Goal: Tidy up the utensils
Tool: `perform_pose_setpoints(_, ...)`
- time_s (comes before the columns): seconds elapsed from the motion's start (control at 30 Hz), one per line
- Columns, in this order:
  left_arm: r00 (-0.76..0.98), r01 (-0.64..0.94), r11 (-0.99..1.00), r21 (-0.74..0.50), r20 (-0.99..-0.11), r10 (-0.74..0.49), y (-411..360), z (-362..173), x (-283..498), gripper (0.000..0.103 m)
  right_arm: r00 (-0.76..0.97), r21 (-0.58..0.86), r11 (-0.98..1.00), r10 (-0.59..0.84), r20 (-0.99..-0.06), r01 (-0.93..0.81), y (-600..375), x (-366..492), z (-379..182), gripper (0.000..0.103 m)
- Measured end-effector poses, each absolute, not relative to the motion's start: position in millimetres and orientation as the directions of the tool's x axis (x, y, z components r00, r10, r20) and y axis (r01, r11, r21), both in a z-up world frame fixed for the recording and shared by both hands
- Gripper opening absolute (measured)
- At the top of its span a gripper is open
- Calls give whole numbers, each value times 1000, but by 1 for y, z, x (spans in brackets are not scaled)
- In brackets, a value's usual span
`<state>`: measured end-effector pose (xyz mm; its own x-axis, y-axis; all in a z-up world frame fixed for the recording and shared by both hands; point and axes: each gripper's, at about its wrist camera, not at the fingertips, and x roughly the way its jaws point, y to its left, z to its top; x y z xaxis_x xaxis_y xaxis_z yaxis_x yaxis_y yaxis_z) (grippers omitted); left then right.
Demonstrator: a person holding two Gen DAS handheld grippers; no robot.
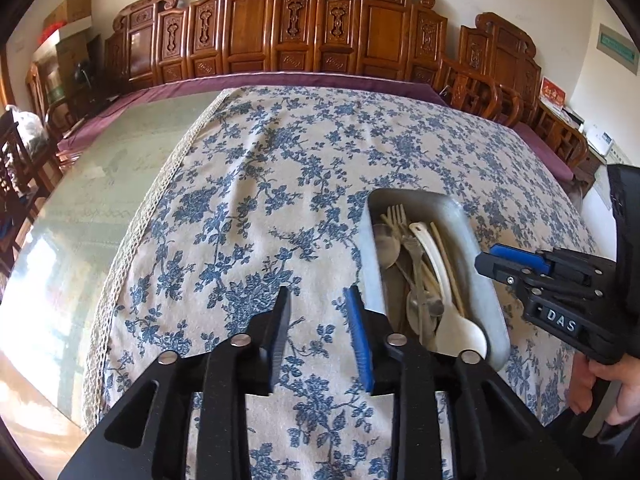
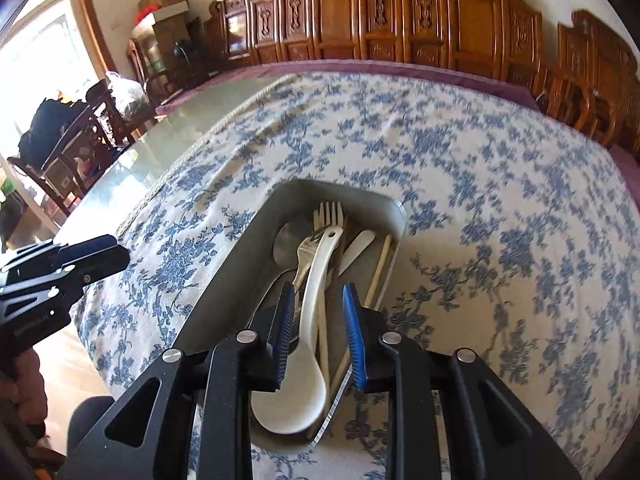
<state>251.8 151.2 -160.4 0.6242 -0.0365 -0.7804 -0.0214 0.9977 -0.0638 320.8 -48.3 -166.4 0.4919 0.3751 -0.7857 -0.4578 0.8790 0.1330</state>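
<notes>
In the left wrist view, the left gripper [image 1: 320, 300] is held over the bare floral tablecloth [image 1: 260, 184], jaws apart and empty, beside the metal tray [image 1: 476, 240] into which the utensils are gathered. In the right wrist view, the right gripper [image 2: 316, 300] is poised above the tray, jaws apart around, but seemingly not pressing, the white ladle [image 2: 308, 344] lying among forks [image 2: 328, 216], apparently just set down.

Left gripper [image 1: 320, 332] angled downward just left of the metal tray [image 1: 478, 240], jaws parted with nothing between them, right gripper [image 2: 316, 332] angled down over the tray, jaws parted, pads clear of the utensils beneath
</notes>
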Motion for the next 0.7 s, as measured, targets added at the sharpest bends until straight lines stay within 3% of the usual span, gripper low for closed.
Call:
perform_pose_setpoints(0.17,651,-32,998,-59,-758,-24,138,-147,246,61,544,91,879,367,-754,-468,-64,301,-148,29)
perform_pose_setpoints(0.2,656,-34,998,-59,-755,-22,136,-144,245,69,554,88,880,368,-746,-466,-68,297,-144,33)
perform_pose_setpoints(0.37,692,-50,998,-45,-722,2,120,-126,235,90,602,87,897,361,-712,-434,-91,276,-124,59)
perform_pose_setpoints(0.47,699,-47,998,-48,-715,-1,108,-117,228,95,625,90,909,350,-697,-408,-106,264,-114,72)
perform_pose_setpoints(0.6,704,-33,999,-37,-711,-3,91,-108,217,95,661,92,921,339,-670,-379,-126,246,-98,91)
perform_pose_setpoints(0.7,709,-26,999,-42,-705,-11,78,-102,207,95,692,75,930,321,-647,-361,-138,231,-86,99)
